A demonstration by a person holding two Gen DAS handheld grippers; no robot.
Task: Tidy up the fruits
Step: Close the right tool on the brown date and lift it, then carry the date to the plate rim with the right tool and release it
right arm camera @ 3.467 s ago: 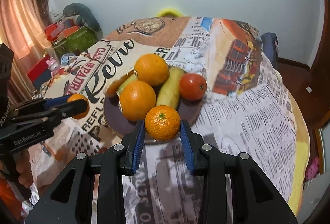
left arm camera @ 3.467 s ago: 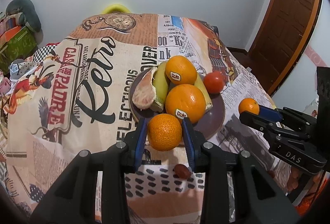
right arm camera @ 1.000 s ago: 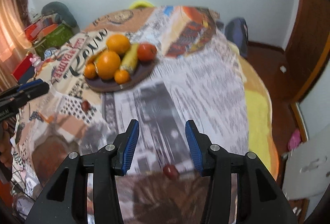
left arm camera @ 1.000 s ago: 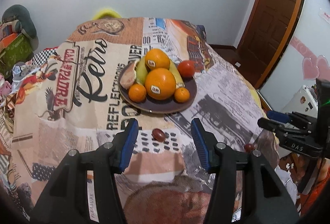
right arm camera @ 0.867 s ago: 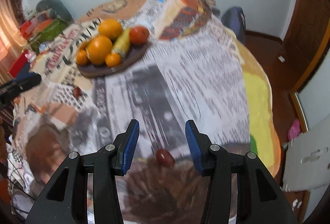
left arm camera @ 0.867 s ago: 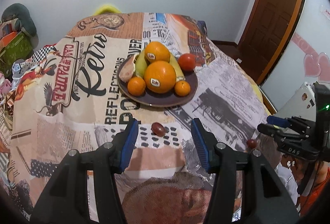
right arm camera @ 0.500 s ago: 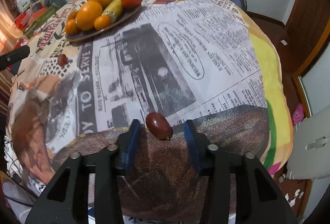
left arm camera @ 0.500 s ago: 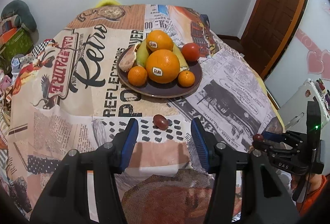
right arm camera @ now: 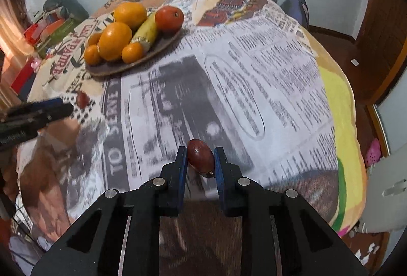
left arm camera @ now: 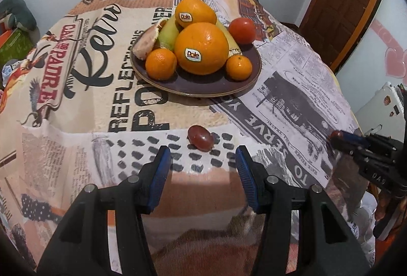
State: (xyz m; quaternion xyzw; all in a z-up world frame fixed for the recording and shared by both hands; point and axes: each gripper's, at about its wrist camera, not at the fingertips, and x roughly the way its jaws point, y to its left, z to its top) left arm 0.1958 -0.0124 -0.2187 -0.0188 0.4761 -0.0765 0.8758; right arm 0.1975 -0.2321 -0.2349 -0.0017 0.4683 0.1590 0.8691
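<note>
Left wrist view: left gripper (left arm camera: 201, 161) spread wide, a grape (left arm camera: 200, 141) on the tablecloth (left arm camera: 76, 98) just ahead of its fingertips.
Right gripper (right arm camera: 200, 157): clamped on a second grape (right arm camera: 200, 158).
Plate (left arm camera: 203, 88): two big oranges, two small oranges, tomato, bananas, peeled citrus.

My right hand-held gripper (right arm camera: 200, 158) is closed on a small, dark red oval grape (right arm camera: 200, 158), its blue pads (right arm camera: 182, 164) pressing both sides, just above the newspaper-print cloth (right arm camera: 254, 88) covering the worktop. At ten o'clock sits a dark brown round plate (right arm camera: 162, 46) piled with oranges, a banana and a red tomato (right arm camera: 169, 18). At nine o'clock my left hand-held gripper (right arm camera: 64, 108) reaches in, just beside a second dark red grape (right arm camera: 82, 99) lying on the cloth.
</note>
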